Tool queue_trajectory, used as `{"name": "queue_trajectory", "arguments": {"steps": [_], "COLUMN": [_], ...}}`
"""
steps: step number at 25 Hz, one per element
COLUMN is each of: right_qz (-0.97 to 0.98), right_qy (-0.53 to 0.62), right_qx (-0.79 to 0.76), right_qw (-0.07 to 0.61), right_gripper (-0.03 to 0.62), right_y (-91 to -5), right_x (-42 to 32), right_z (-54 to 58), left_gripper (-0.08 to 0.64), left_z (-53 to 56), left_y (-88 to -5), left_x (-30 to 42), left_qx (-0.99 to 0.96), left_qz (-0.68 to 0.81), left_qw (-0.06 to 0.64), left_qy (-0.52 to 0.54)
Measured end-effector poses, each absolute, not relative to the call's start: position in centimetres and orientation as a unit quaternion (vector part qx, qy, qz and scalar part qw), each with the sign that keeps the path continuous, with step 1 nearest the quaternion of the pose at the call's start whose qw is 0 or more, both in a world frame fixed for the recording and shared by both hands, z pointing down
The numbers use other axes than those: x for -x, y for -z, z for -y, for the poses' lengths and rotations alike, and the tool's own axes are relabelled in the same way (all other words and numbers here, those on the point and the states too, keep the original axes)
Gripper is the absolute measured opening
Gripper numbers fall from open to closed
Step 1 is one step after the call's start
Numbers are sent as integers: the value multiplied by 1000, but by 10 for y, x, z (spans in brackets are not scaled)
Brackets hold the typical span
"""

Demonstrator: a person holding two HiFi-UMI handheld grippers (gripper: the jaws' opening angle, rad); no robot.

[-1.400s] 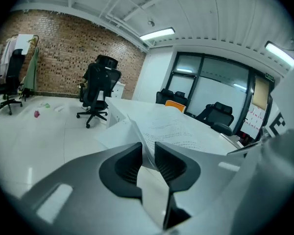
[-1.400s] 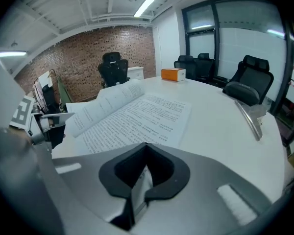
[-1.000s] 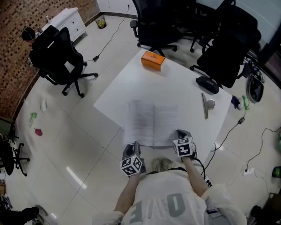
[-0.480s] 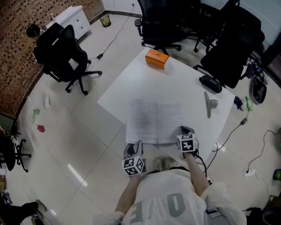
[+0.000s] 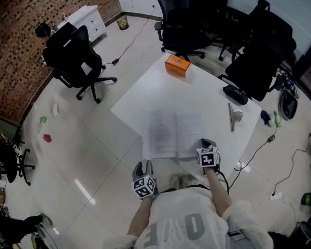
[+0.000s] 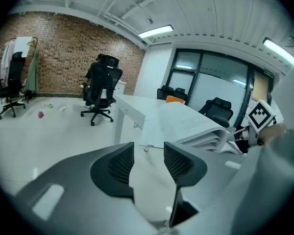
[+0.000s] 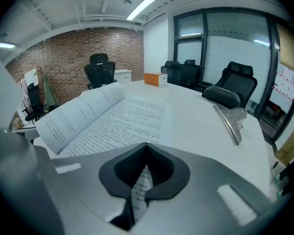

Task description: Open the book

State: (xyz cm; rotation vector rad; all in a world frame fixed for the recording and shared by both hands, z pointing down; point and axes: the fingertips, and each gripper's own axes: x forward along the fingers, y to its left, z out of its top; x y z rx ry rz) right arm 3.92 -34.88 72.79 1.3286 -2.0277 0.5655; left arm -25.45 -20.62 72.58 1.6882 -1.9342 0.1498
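While the right hand-held gripper (image 5: 205, 143) is clamped on the open book's (image 5: 175, 134) near-right page, the left hand-held gripper (image 5: 143, 166), jaws just opened and empty, sits off its left edge.

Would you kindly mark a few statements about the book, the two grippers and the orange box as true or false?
1. The book lies open on the white table. True.
2. The left gripper is clamped on a page. False: its jaws stand apart, having just been opening, with nothing between them, and it sits off the book's near left corner.
3. The right gripper has its jaws closed on the book, with printed paper showing between them. True.
4. The orange box rests on top of the open book. False: it stands apart from the book, near the table's far corner.
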Motion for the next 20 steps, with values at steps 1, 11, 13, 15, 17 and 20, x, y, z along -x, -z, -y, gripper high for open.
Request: {"name": "queue_trajectory", "arguments": {"steps": [1,11,13,15,17,20], "right_qz": [771,811,822,832,837,841], "right_qy": [-216,-229,-218,-203,-191,-188], "right_qx": [-506,-524,-521,-516,-512,-504], "right_qw": [321,125,72,29,-9,-61], "right_gripper": [3,3,3,3,3,3], "right_y": [-729,-621,-581,-549,-531,-518], "right_x": [-41,-39,-37,-37,-39,-41], "right_z": [350,364,361,352,342,330], "left_gripper": [206,20,11,11,11,11], "left_z": [206,283,294,299,300,301], "left_y": [-721,-534,-493,-470,-467,-479], "left_x": [262,268,244,216,190,164], "left_qx": [-619,-661,-693,-724,-746,-762], "left_qz": [734,742,711,680,658,643], "left_qw": [273,70,35,19,16,21], "left_qy": [-49,87,110,118,102,75]}}
